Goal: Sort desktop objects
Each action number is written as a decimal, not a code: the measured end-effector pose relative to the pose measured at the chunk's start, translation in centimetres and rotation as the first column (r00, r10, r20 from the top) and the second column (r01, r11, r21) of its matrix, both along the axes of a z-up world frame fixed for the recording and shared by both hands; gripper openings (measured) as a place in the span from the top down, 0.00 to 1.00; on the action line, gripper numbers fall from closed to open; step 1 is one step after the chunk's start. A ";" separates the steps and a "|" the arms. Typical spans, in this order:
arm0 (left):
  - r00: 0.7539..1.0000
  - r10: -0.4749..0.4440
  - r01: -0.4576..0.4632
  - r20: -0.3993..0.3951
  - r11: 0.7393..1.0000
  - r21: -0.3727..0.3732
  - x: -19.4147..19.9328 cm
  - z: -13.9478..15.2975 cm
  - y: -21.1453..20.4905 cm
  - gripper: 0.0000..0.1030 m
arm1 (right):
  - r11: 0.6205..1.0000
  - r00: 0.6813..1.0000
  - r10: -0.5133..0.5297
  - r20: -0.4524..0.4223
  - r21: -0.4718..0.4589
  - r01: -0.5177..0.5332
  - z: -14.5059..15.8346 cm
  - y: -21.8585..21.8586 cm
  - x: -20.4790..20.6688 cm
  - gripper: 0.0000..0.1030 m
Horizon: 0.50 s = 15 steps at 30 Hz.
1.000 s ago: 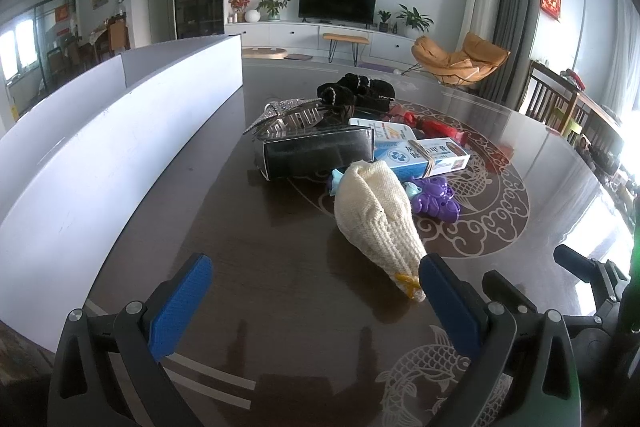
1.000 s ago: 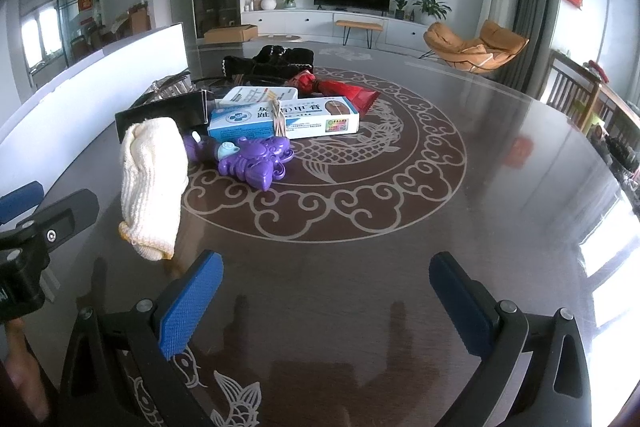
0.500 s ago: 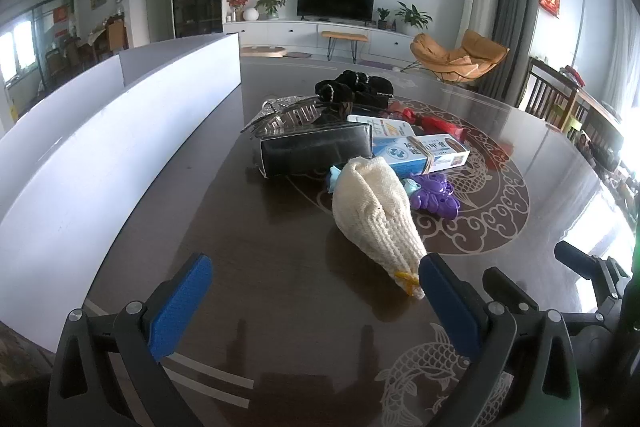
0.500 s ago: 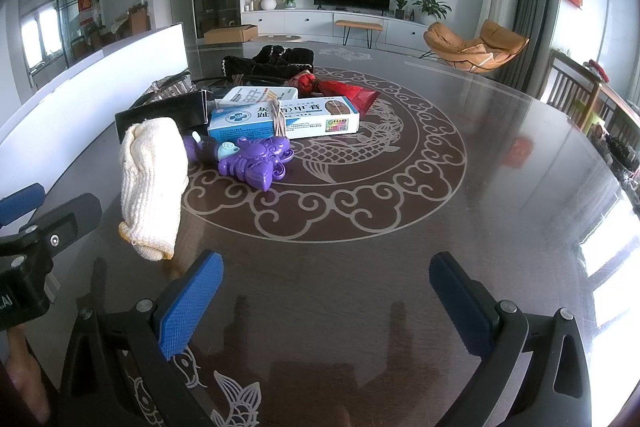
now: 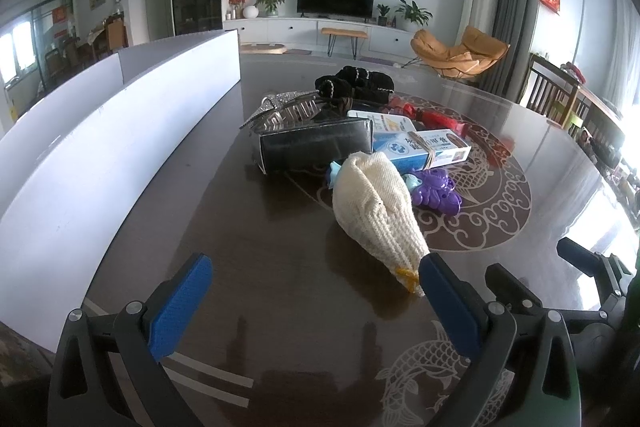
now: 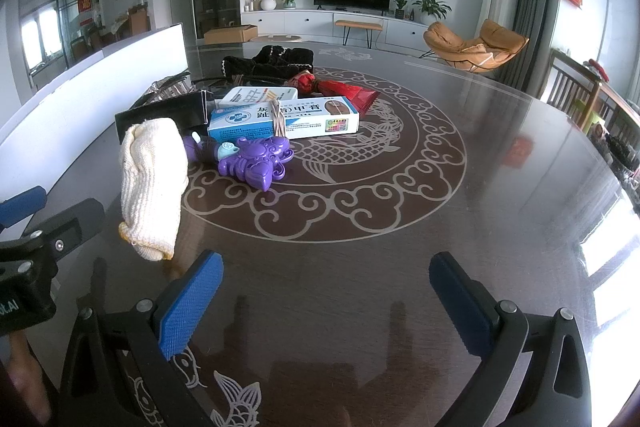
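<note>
The left tool [image 5: 312,291] stands wide, nothing between its blue pads, low over the dark glossy tabletop [image 5: 248,235]. The right tool [image 6: 326,291] is also wide and empty. No object is gripped yet, so the step in hand is, I judge, approach for the first pick.

The nearest thing is the cream knitted glove [image 5: 376,211]. It lies flat on the tabletop, just ahead of the left tool and toward its right pad; the yellow-edged cuff end almost meets that pad. From the right tool it is ahead and far to the left.

To do it well: shift the left tool a bit to its right so the glove is centred between the pads, then go lower & close across the narrow cuff part, not the wide part. It is soft knit, so probably it sags; grip deep enough. Pads should cross the long axis, approx. at right angle.

Long axis of the glove runs from near the left tool away toward the pile. The cuff points back to the tool; the wide rounded end points to the black rectangular box [image 5: 316,143] & rests against the purple plastic toy [image 5: 436,191].

Behind these lie a blue-white medicine carton [image 5: 420,147], etc. The white board wall [image 5: 100,147] stands to the left of the left tool.
</note>
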<state>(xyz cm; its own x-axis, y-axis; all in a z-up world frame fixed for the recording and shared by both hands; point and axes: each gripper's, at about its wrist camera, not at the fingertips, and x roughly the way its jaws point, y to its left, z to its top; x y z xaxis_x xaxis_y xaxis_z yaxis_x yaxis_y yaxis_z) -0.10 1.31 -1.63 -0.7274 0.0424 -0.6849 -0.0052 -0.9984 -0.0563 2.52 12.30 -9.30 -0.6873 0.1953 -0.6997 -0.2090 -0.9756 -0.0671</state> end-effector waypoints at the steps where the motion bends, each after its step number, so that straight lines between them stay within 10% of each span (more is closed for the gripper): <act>1: 1.000 0.000 0.000 0.000 1.000 0.000 0.0 0.0 0.0 0.00 | 1.000 1.000 0.000 0.000 0.000 0.000 0.0 0.2 -0.1 0.00; 15: 1.000 -0.001 0.001 0.002 1.000 0.000 -0.1 0.0 0.0 0.00 | 1.000 1.000 0.000 0.000 -0.001 0.000 0.1 0.1 0.0 0.00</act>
<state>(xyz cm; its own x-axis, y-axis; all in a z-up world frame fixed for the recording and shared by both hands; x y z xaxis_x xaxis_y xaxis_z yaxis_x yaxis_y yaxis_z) -0.15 1.27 -1.67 -0.7257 0.0430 -0.6867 -0.0061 -0.9984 -0.0561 2.51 12.36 -9.15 -0.6871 0.1944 -0.7000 -0.2091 -0.9757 -0.0658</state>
